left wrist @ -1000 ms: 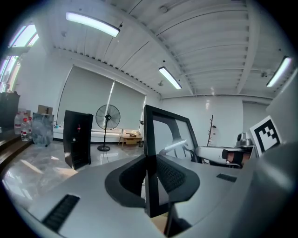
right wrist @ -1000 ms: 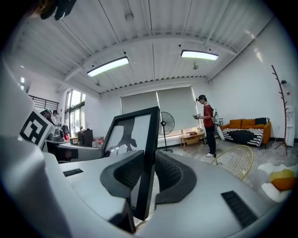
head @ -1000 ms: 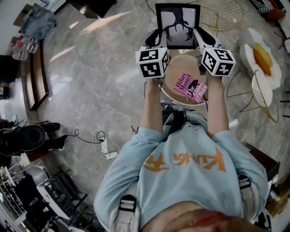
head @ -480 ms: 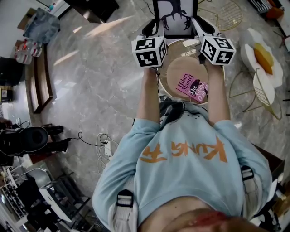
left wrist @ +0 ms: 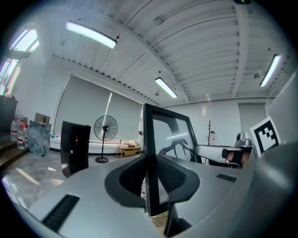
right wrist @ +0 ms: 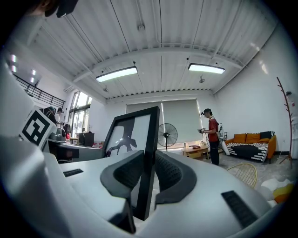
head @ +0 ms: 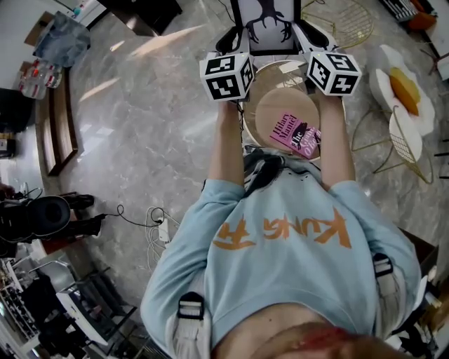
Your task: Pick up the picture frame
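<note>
Head view has the black rectangular picture frame (head: pixel 265 21), its white print bearing a black antler-like silhouette, held upright in the air, clear of the round wooden surface (head: pixel 277 105) and past its far rim. The left hand-held gripper (head: pixel 237 38) is clamped on the frame's left edge and the right hand-held gripper (head: pixel 302 35) on its right edge (each marker cube sits at the end nearer the person). In the left gripper view the frame's dark edge stands vertically between the ribbed pads (left wrist: pixel 174 174), both pressed against it. The right gripper view shows the same grip, with the pads (right wrist: pixel 170 174) closed on the opposite edge. A pink book (head: pixel 298 133) lies flat on the surface, toward its near right side. Pale marble floor (head: pixel 140 126) spreads beneath and to the left of the surface. Right of the surface stands a white-and-yellow egg-shaped seat (head: pixel 403 87), and beyond its far right rim a gold wire basket (head: pixel 351 21). White cables (head: pixel 163 228) lie on the floor, well apart from the surface on its near left.
</note>
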`<state>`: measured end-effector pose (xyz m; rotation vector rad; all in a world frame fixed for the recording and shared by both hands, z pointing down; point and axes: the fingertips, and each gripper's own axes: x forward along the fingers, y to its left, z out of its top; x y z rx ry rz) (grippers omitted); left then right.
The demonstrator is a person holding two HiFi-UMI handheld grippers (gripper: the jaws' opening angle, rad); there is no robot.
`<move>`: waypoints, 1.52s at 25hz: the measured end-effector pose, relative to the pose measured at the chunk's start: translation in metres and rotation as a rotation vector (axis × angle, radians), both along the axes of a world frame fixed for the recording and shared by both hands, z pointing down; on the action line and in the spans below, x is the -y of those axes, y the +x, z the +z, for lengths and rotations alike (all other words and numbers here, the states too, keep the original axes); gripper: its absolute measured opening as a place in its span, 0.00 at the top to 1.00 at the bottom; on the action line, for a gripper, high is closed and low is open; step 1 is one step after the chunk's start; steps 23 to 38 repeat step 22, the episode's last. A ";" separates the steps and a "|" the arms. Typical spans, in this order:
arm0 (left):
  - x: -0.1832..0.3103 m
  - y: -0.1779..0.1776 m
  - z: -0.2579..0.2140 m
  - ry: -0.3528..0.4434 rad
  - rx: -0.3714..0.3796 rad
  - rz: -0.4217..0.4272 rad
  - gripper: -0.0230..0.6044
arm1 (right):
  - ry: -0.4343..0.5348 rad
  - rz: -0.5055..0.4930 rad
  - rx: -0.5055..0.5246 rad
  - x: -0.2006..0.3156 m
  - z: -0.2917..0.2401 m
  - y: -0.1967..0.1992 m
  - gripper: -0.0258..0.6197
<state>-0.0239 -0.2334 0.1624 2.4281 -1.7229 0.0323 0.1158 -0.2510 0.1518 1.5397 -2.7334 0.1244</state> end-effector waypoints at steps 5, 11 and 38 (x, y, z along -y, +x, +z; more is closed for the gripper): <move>0.000 0.000 0.001 0.011 -0.005 -0.004 0.83 | 0.002 -0.007 -0.001 0.002 0.001 0.000 0.85; 0.001 0.000 0.002 0.019 -0.005 -0.005 0.83 | 0.011 -0.009 -0.002 0.003 0.002 0.000 0.85; 0.009 0.009 -0.003 0.035 -0.001 -0.006 0.83 | 0.027 -0.008 0.000 0.010 -0.003 0.009 0.85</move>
